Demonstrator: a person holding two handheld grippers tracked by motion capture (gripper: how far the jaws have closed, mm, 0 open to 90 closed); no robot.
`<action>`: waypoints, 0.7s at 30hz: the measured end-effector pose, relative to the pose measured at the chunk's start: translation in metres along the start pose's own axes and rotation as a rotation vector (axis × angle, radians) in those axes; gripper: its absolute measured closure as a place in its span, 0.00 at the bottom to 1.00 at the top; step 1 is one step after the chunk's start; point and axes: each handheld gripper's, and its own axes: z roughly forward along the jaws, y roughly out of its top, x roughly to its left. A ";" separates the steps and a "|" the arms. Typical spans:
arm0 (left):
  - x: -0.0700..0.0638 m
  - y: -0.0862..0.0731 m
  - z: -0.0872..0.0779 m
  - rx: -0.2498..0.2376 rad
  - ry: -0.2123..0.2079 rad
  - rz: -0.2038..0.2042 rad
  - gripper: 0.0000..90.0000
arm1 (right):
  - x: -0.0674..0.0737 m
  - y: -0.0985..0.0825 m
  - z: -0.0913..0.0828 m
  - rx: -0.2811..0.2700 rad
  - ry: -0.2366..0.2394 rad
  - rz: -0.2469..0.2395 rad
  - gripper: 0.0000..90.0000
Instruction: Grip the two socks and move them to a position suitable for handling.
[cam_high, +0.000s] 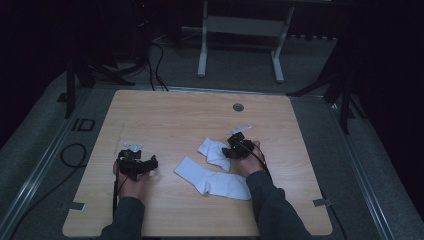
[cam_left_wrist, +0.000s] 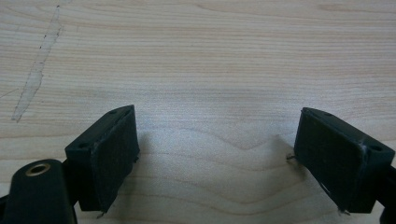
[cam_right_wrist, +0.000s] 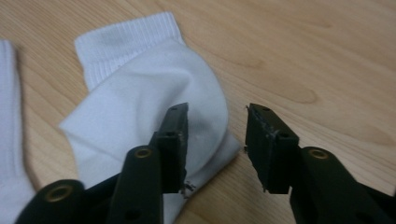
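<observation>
Two white socks lie on the wooden table. The folded one sits just left of my right gripper, whose jaws stand apart; the sock's corner lies between them and the pads do not press on it. The longer sock stretches flat toward the table's front. My left gripper rests at the left, open wide over bare wood, with nothing between its pads.
A round grey grommet is set in the table near its far edge. Tape strips mark the front corners. A pale scratch runs across the wood. Beyond the table stand a white frame and floor cables.
</observation>
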 end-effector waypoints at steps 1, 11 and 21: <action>0.000 0.000 0.000 0.000 0.000 0.000 0.15 | -0.001 0.000 0.002 0.006 0.011 0.006 0.64; 0.000 0.000 0.000 -0.001 -0.001 0.000 0.15 | -0.001 0.002 -0.009 -0.038 0.038 -0.006 0.95; 0.000 0.000 0.000 -0.002 -0.001 0.000 0.15 | -0.008 0.003 -0.017 -0.044 0.027 -0.015 0.95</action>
